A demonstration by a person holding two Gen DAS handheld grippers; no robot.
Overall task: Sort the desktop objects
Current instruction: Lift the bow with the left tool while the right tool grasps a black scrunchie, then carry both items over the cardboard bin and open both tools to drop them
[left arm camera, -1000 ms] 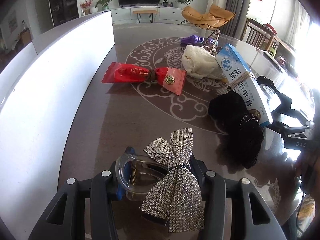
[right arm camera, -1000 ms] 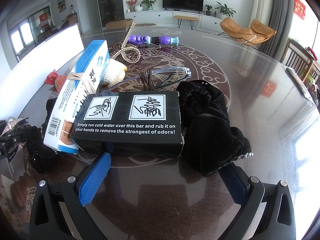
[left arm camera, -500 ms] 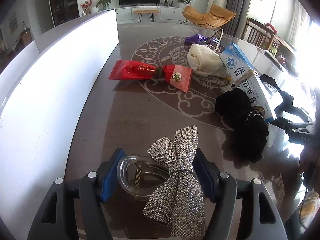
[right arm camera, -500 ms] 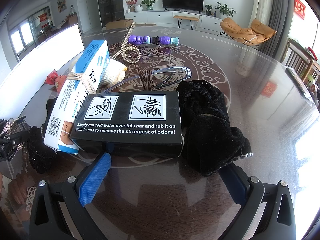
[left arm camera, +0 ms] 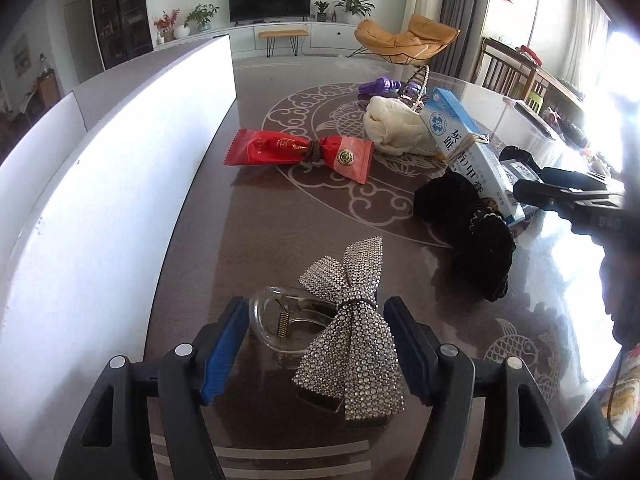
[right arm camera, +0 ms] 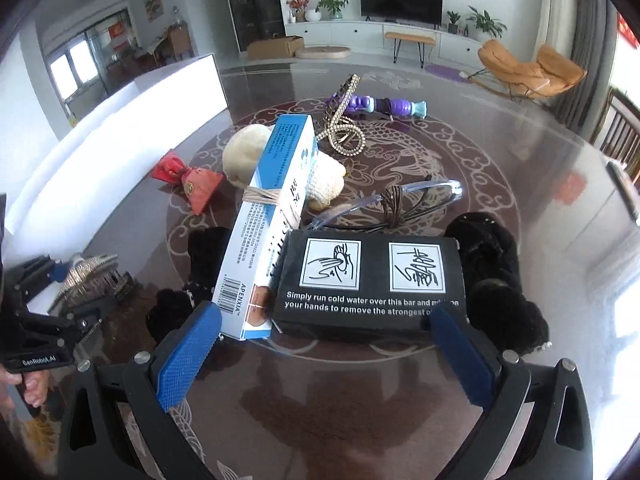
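A rhinestone bow hair clip [left arm camera: 352, 320] with a clear claw lies on the dark table [left arm camera: 280, 232]. It sits between the fingers of my left gripper [left arm camera: 316, 344], which stands open; neither pad presses on it. In the right wrist view the same clip [right arm camera: 88, 276] and left gripper [right arm camera: 60, 292] appear at the far left. My right gripper [right arm camera: 324, 356] is open wide, its fingertips at the near edge of a black printed box [right arm camera: 368, 280]. A blue-and-white carton [right arm camera: 272, 216] bound with string leans against that box.
A low white wall [left arm camera: 120, 160] runs along the left. Red sweet packets [left arm camera: 300, 152], a cream knit piece [left arm camera: 396, 128], black scrunchies [left arm camera: 468, 224], clear glasses [right arm camera: 392, 200], a pearl hoop [right arm camera: 344, 128] and a purple toy [right arm camera: 376, 105] lie scattered. A hand [right arm camera: 32, 384] holds the left gripper.
My left gripper opened and let go of the bow clip, which now rests on the table, then drew back a little. My right gripper rose and shifted left, so the black box sits further right.
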